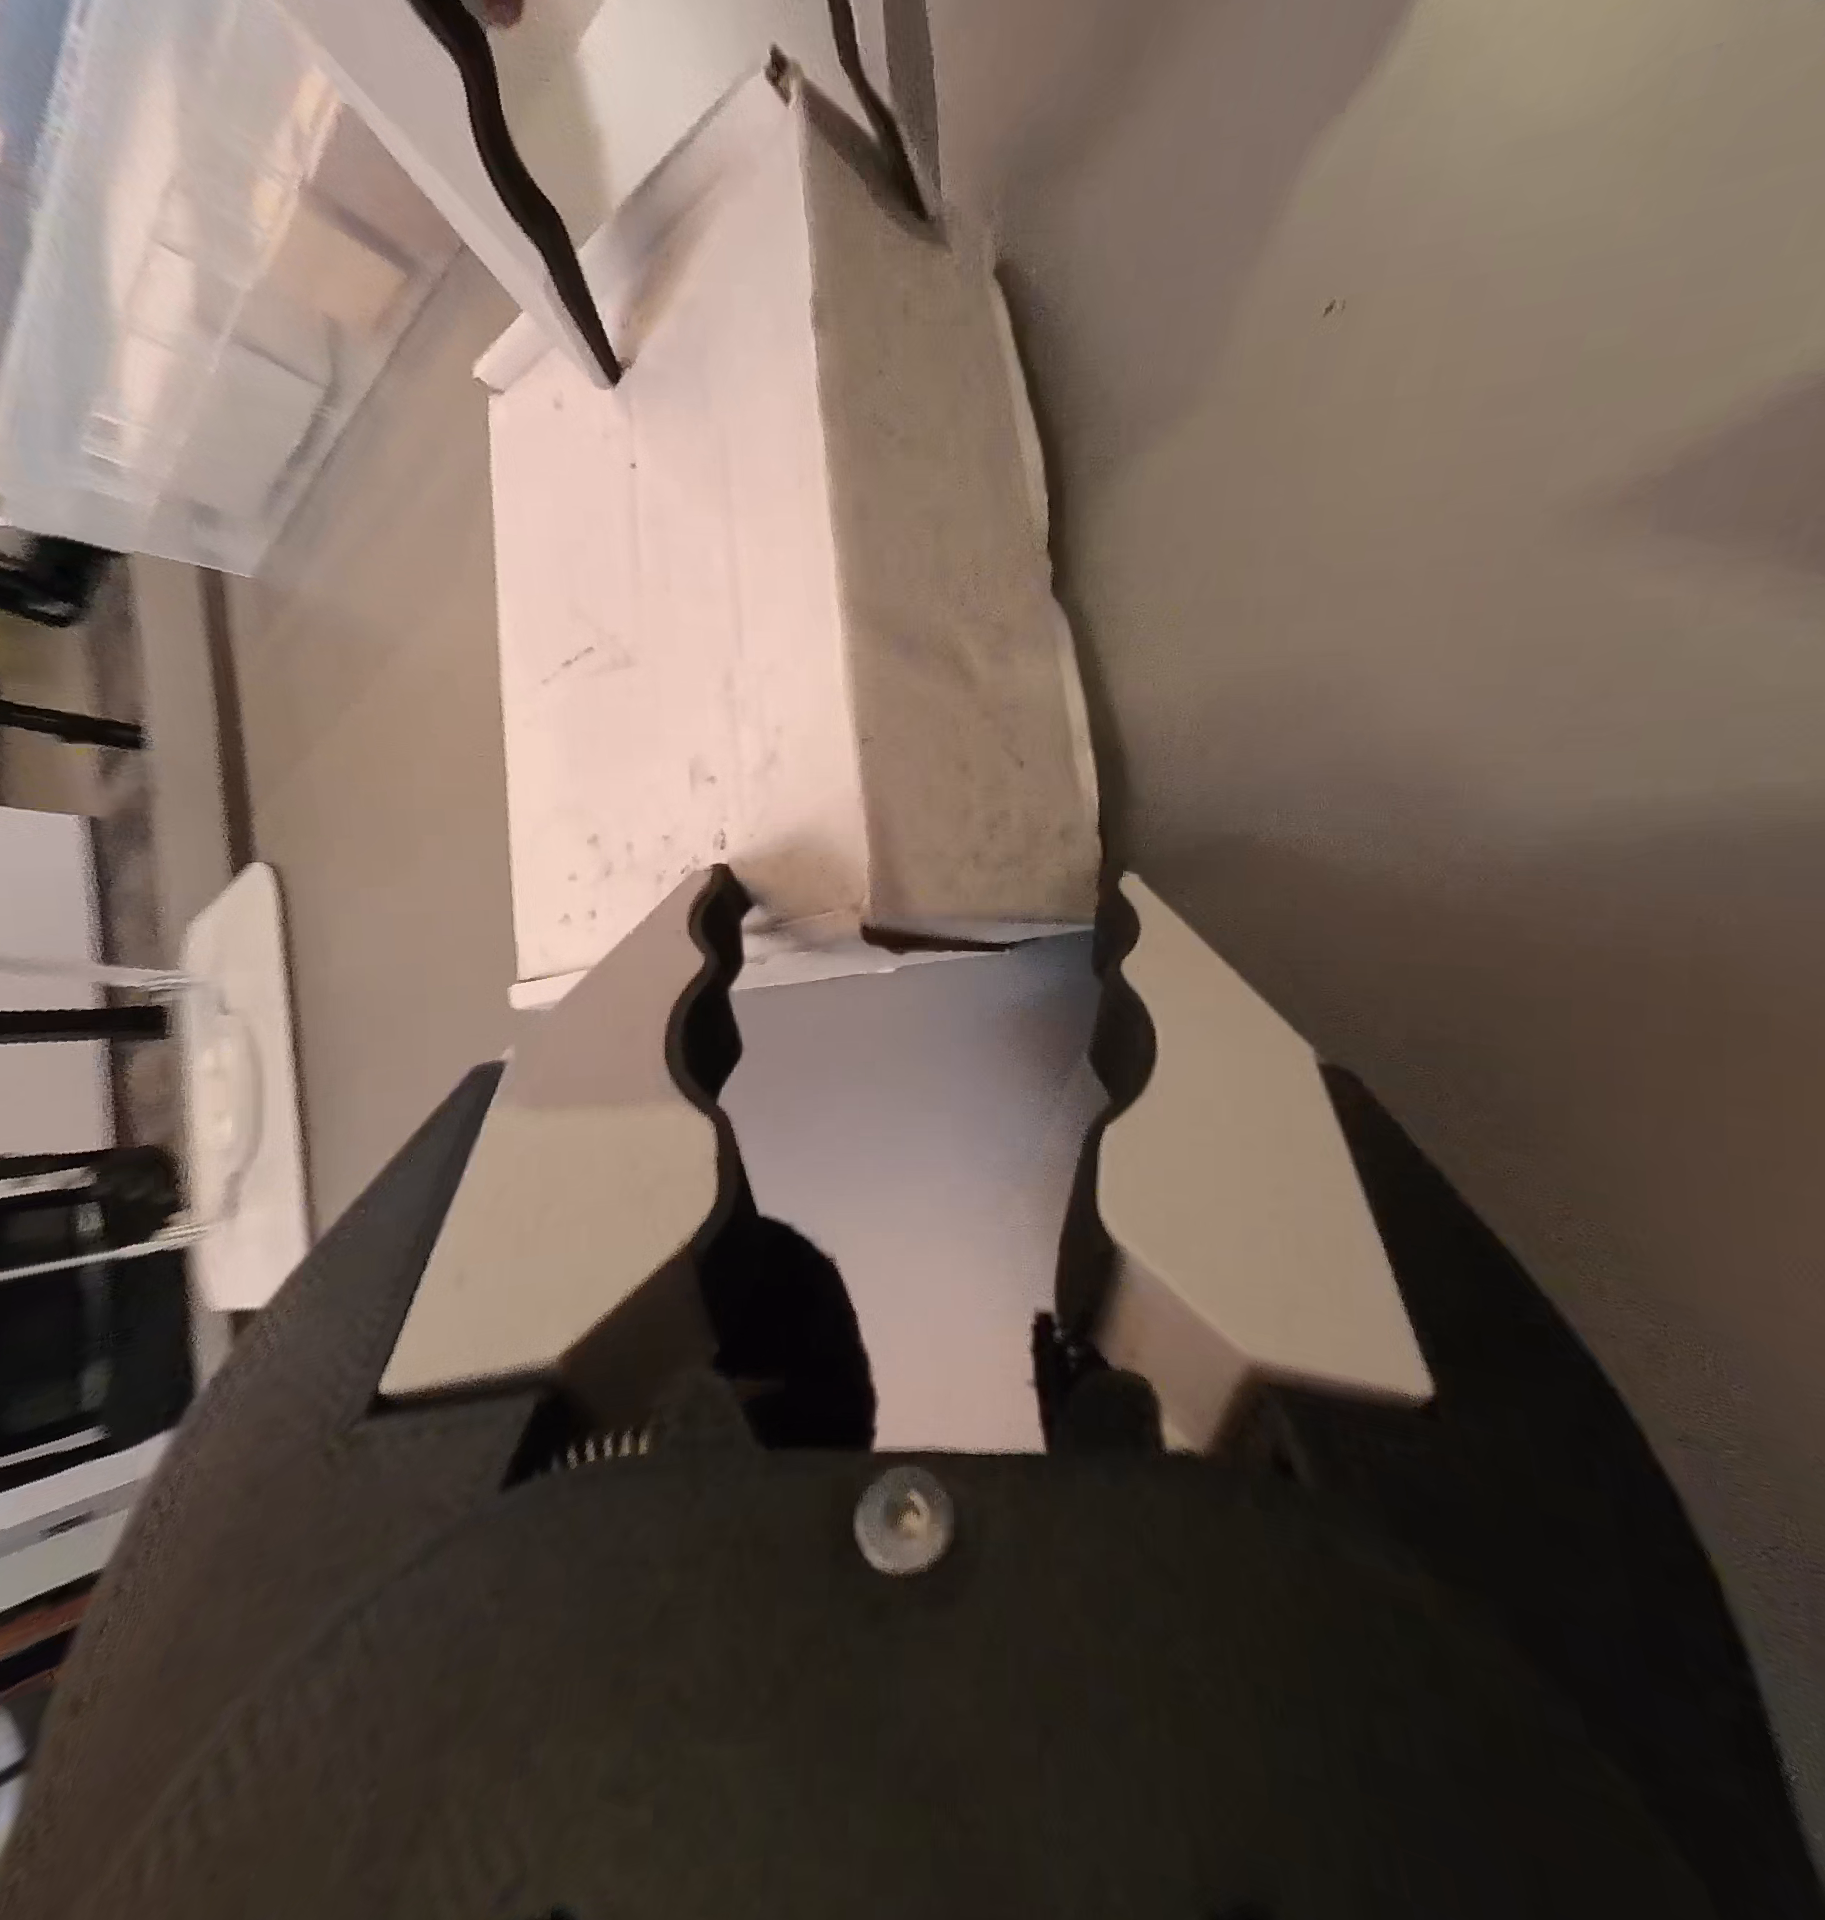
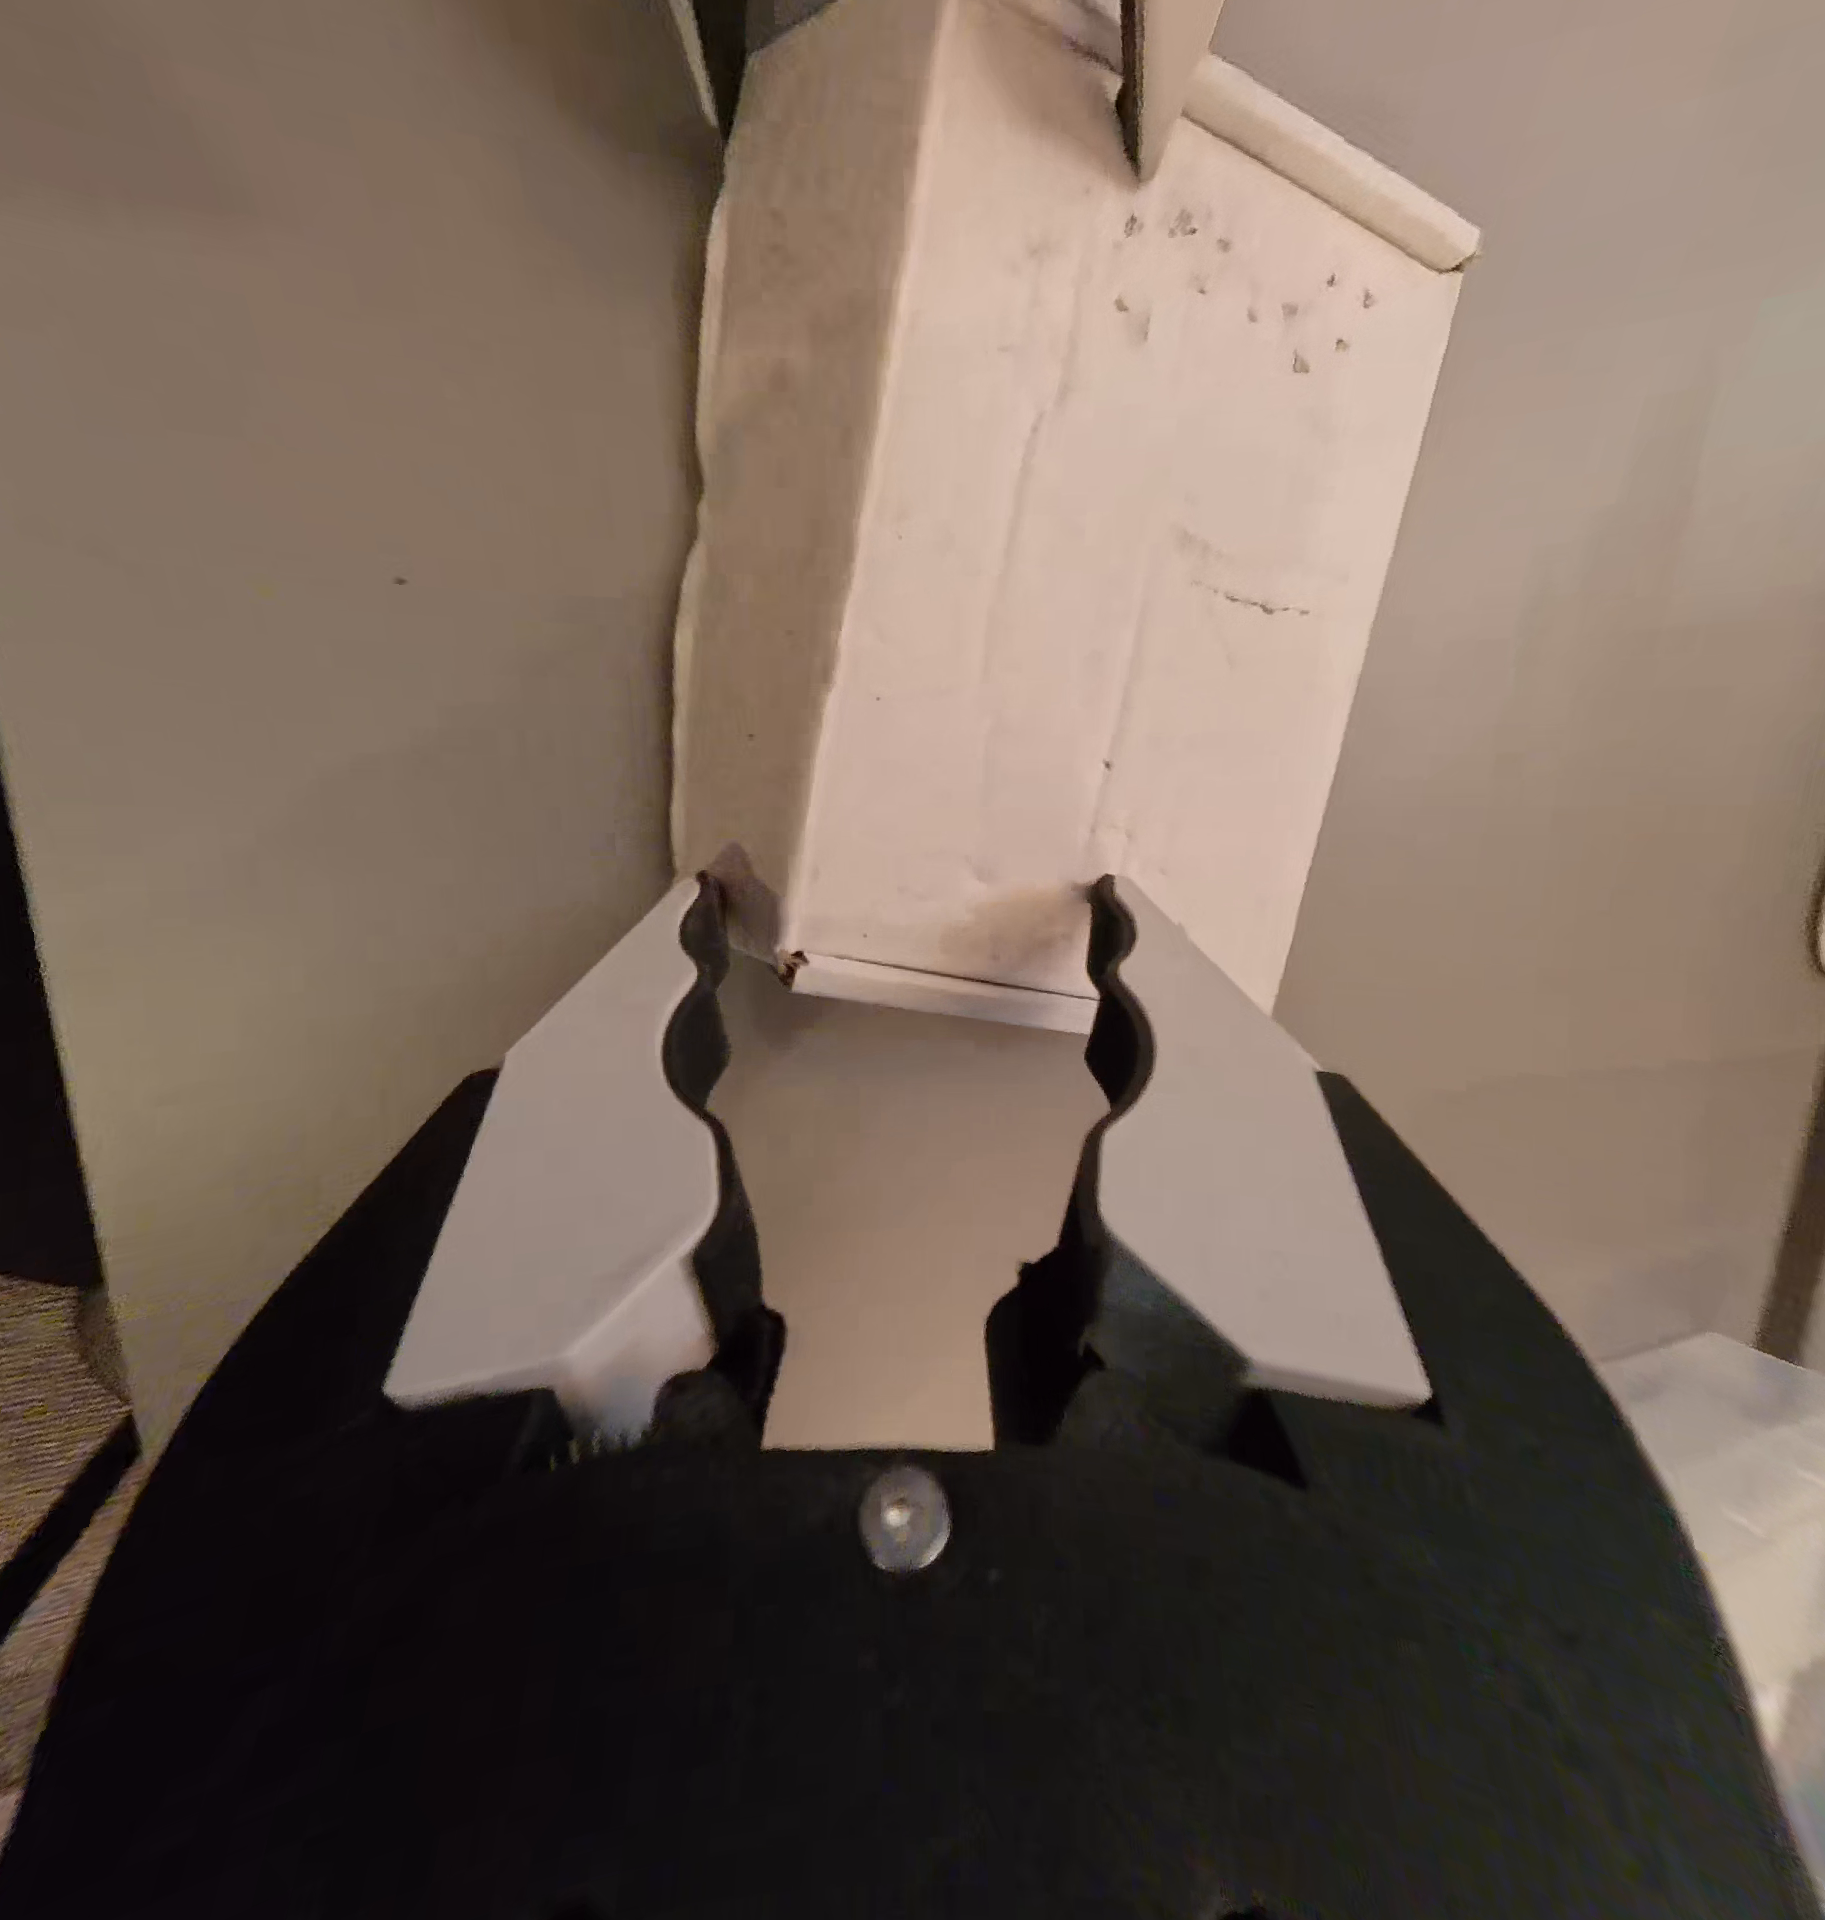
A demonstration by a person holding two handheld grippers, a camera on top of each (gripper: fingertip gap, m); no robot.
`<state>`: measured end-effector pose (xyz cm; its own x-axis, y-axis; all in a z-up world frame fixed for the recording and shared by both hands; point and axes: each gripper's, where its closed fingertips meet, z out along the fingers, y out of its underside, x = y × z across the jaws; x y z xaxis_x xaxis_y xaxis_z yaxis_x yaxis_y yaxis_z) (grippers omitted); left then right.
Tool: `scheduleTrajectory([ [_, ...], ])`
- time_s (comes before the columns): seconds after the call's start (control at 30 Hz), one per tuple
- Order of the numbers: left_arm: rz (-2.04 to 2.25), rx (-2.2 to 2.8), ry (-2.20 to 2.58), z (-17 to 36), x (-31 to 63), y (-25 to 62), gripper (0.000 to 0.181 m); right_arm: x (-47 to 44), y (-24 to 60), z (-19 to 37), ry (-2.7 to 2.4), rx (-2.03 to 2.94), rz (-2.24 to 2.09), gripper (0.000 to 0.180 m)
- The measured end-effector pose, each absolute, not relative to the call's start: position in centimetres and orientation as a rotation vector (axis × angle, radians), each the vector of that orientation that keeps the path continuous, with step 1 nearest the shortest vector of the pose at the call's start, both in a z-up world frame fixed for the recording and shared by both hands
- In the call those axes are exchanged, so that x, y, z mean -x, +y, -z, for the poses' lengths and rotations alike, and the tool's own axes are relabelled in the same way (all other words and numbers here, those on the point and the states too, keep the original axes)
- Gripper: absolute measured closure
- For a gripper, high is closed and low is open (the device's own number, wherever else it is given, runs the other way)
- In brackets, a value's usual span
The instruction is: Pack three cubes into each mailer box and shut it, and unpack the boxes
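A closed white mailer box (image 1: 679,623), scuffed and dented, is held by both ends over the beige table (image 1: 1510,727). My left gripper (image 1: 918,888) is shut on its near end, one finger on the broad face and the other at the opposite face. The right gripper (image 1: 768,296) grips the far end. In the right wrist view the same box (image 2: 1095,571) runs away from me. My right gripper (image 2: 903,888) is shut on its near end and the left gripper (image 2: 929,94) holds the far end. No cubes are in view.
A clear plastic bin (image 1: 160,312) stands at the top left of the left wrist view and shows at the lower right (image 2: 1770,1558) of the right wrist view. A white moulded piece (image 1: 243,1091) lies near the table edge. Dark furniture and carpet (image 2: 14,1351) lie beyond the table (image 2: 264,520).
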<state>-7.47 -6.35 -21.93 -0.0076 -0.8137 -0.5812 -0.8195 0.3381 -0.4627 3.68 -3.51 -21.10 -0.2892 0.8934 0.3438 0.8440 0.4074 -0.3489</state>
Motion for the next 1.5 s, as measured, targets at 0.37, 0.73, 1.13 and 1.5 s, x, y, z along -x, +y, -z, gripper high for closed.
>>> scheduleTrajectory([
  [0.37, 0.063, 1.477, 1.749, 21.2, 7.0, -6.3, 0.124, -4.0, -3.7, 22.0, -2.144, 1.383, -0.022, 0.086],
  [0.73, -0.091, 1.414, 1.701, 21.3, 6.8, -5.4, 0.134, -3.7, -2.2, 21.8, -2.035, 1.308, 0.128, 0.113],
  [1.13, -0.127, 1.406, 1.623, 21.3, 6.2, -4.8, 0.133, -4.0, -1.4, 21.8, -2.023, 1.339, 0.169, 0.112],
  [1.5, -0.082, 1.423, 1.589, 21.1, 3.8, -4.2, 0.133, -1.1, 0.0, 21.4, -2.079, 1.549, -0.023, 0.07],
])
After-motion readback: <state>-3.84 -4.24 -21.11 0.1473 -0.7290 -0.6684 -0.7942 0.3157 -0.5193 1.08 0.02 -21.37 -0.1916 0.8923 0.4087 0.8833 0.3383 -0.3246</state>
